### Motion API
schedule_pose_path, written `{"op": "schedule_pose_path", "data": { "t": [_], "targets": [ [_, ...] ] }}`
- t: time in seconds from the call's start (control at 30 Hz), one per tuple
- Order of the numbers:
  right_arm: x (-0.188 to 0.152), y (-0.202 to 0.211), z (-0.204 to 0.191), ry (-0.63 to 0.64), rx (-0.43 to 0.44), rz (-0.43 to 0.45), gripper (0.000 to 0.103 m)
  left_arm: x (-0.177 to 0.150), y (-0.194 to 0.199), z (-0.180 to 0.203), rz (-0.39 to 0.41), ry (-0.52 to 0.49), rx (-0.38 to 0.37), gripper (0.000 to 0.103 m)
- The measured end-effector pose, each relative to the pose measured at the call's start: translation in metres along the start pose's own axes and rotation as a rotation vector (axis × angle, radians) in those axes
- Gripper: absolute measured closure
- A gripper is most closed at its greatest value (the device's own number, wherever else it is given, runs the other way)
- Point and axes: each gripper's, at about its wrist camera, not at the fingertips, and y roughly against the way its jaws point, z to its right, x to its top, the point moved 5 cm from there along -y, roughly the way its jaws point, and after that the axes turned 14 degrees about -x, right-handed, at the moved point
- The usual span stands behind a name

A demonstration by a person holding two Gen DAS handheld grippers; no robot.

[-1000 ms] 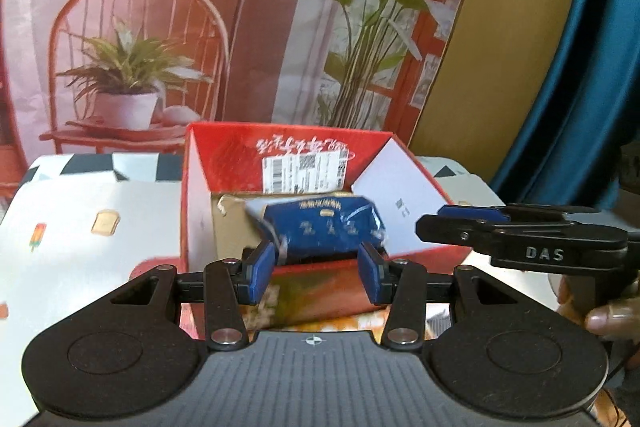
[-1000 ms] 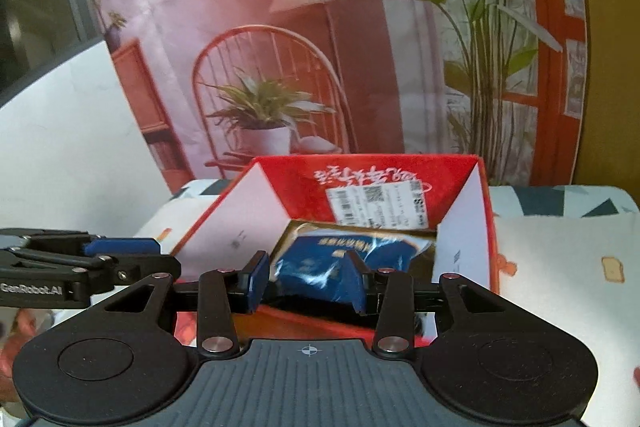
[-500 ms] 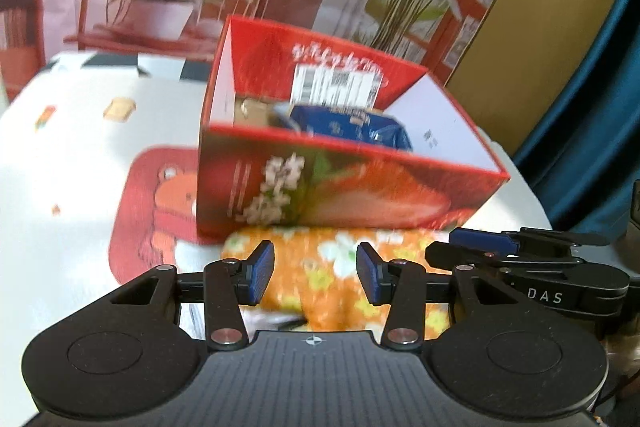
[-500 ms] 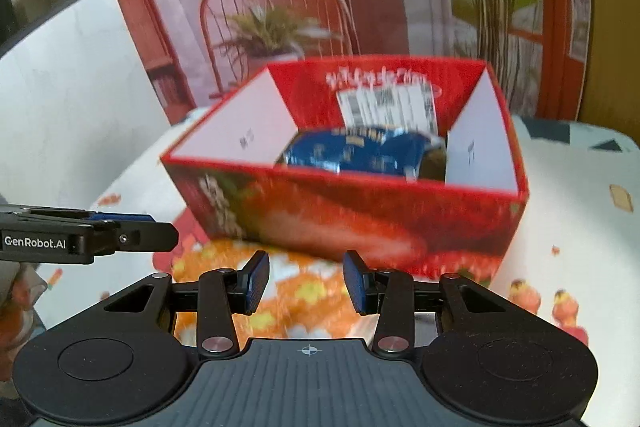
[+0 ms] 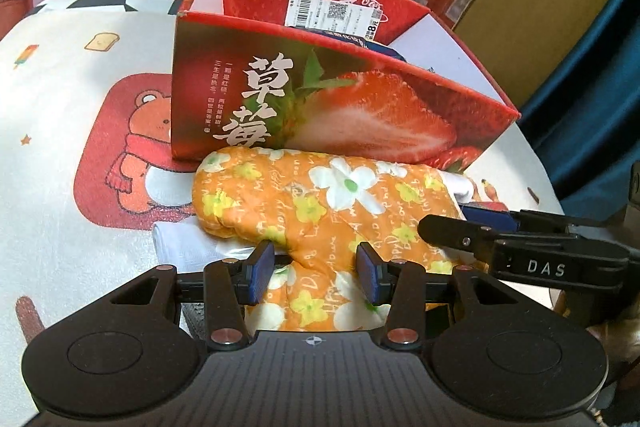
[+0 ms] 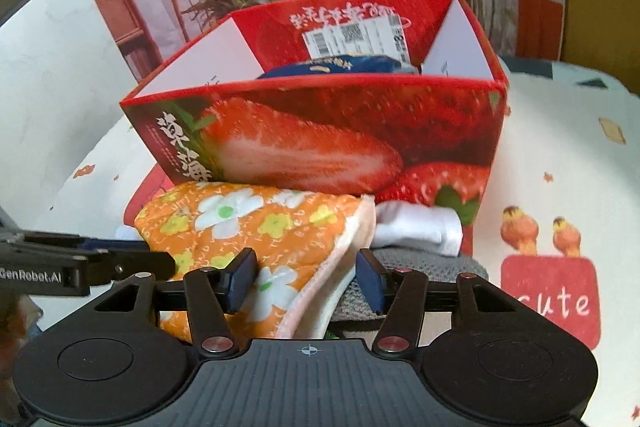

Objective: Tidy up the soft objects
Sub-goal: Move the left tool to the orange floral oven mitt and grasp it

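Tablecloth (image 5: 60,147) with cartoon prints now fills my view.
Blue packet (image 6: 332,69) is in strawberry box (image 5: 360,115); I brought both grippers, left (image 5: 315,277) and right (image 6: 305,281), jaws open, down around orange mitt (image 5: 332,203).

Both tongs have dropped from over the strawberry box (image 5: 340,115) to straddle the oven mitt (image 5: 320,203).

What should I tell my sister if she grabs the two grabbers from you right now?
Left gripper: open, fingers either side of the orange flowered mitt, not squeezing.
Right gripper: open at the mitt's cuff edge.
Mitt lies on the table in front of the strawberry box, on top of white cloth and a grey knitted piece.
Done: blue packet is in the box.
Left: box the mitt, then the cloths beneath.
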Motion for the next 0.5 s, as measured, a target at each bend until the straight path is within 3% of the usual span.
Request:
{"op": "schedule_pose_path", "data": {
  "t": [0.5],
  "targets": [
    [0.000,-0.014,0.008,-0.075,0.030,-0.051,0.043,-0.003,-0.008,-0.001,-0.024,0.021,-0.003,0.056]
  ]
}}
